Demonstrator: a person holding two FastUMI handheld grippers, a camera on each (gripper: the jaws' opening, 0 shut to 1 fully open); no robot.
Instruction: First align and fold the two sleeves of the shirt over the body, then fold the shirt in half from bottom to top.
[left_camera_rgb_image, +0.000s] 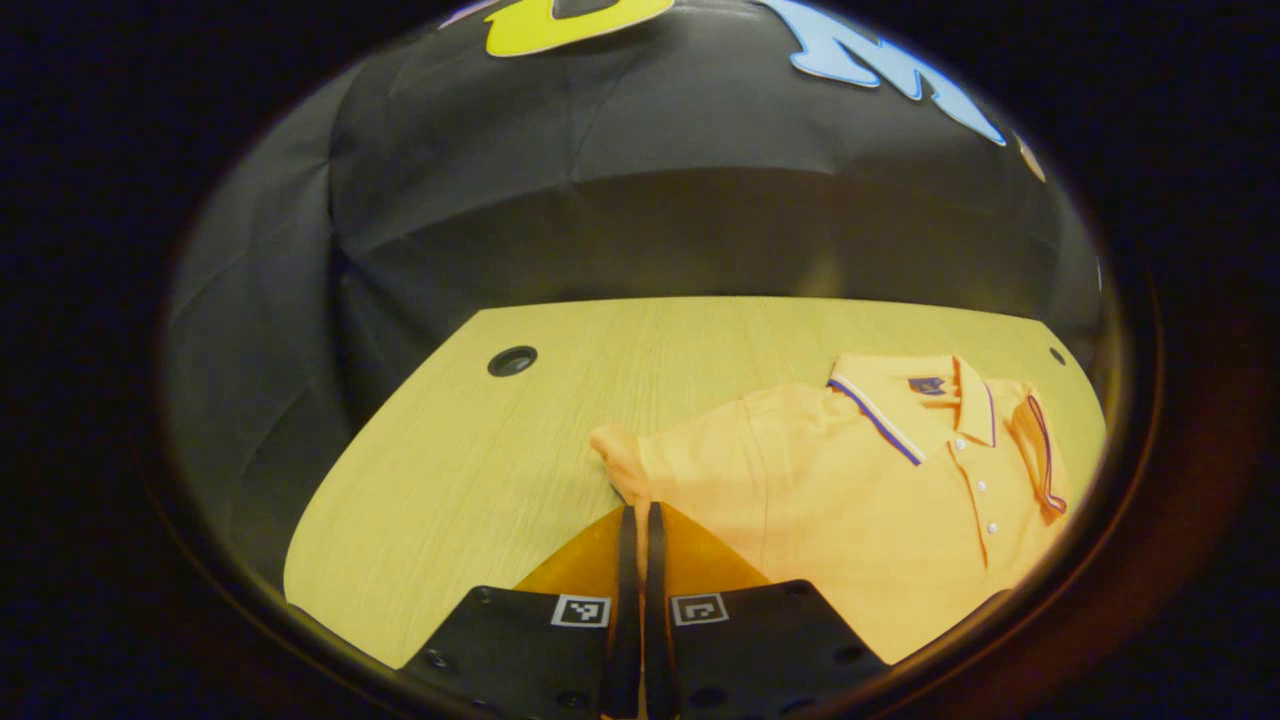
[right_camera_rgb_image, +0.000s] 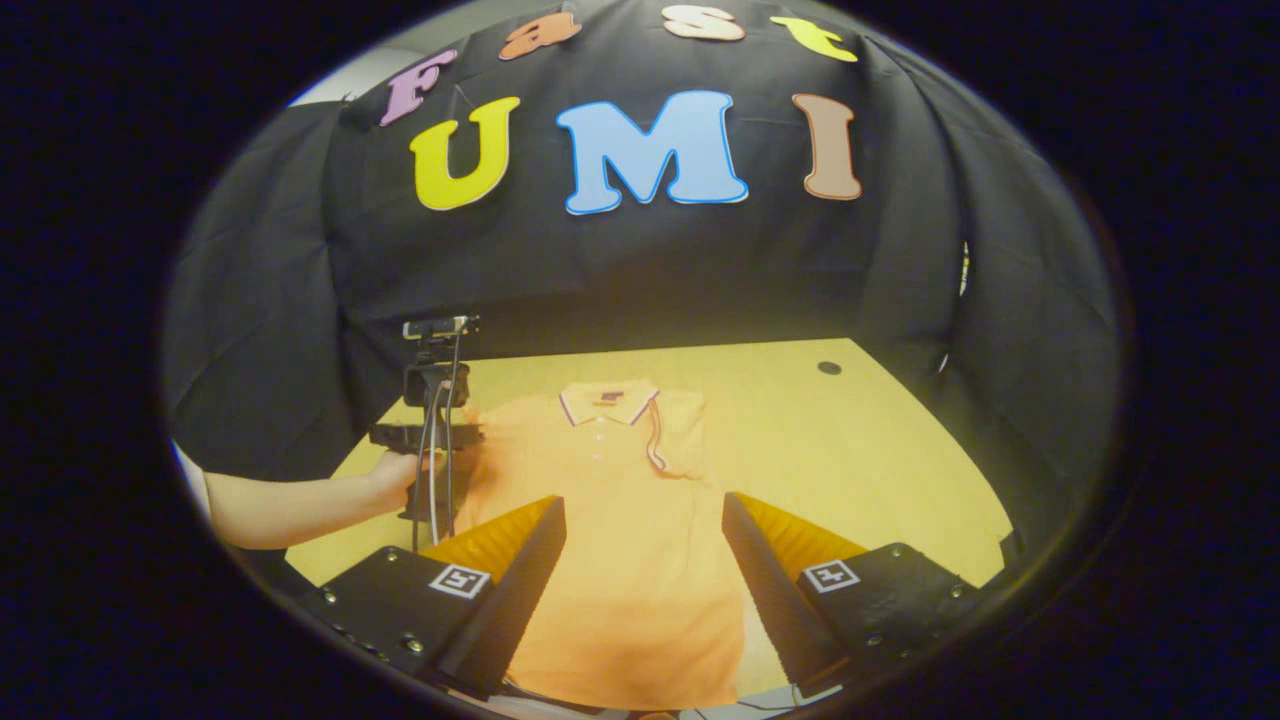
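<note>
The orange polo shirt (right_camera_rgb_image: 620, 520) lies face up on the wooden desk (right_camera_rgb_image: 860, 450), collar toward the far edge by the booth wall and hem toward the near edge where I stand. One sleeve is already folded across the chest beside the placket; the other (left_camera_rgb_image: 625, 455) bunches out toward the desk's side. My left gripper (left_camera_rgb_image: 640, 520) sits right at that bunched sleeve with its fingers pressed together; I judge it is pinching the cloth there so I can carry the sleeve over the body, though the fingers hide the pinch itself, so I cannot tell for sure that fabric is between them. In the right gripper view that gripper and my hand (right_camera_rgb_image: 395, 475) show at the shirt's side edge. My right gripper (right_camera_rgb_image: 640, 560) hovers above the lower body with its fingers spread wide, holding nothing, ready for the hem. The hem is cut off at the bottom of both views.
</note>
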